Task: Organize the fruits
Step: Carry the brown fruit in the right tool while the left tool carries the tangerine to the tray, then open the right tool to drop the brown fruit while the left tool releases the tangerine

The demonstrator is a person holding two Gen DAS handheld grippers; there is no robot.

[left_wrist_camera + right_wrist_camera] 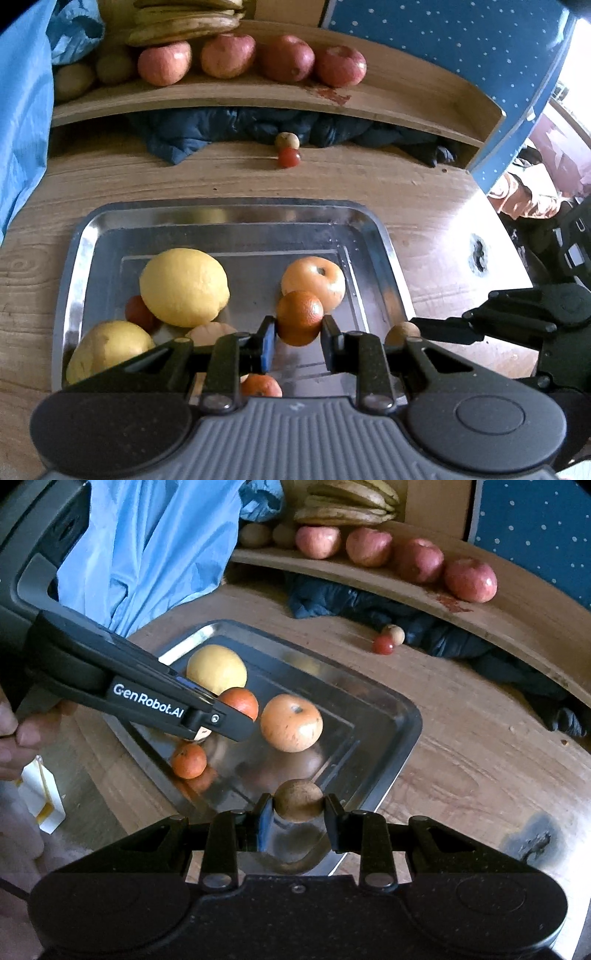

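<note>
My left gripper [298, 341] is shut on a small orange tangerine [300, 317], held over the steel tray [236, 218]. My right gripper [298, 818] is shut on a round brown kiwi [298, 800] above the tray's near corner [373, 786]; in the left wrist view that kiwi [402, 331] shows at the tray's right rim. In the tray lie a big yellow lemon [184, 288], a pale orange apple [314, 280], a yellow pear [107, 349] and other tangerines [188, 760]. The left gripper's arm [155, 698] crosses the right wrist view.
A curved wooden shelf [406, 88] at the back carries several red apples [284, 57], bananas [184, 26] and kiwis [74, 79]. A small red fruit [289, 158] and a brownish one [286, 140] sit on the table by dark cloth [221, 125]. Blue plastic bag [155, 542] at left.
</note>
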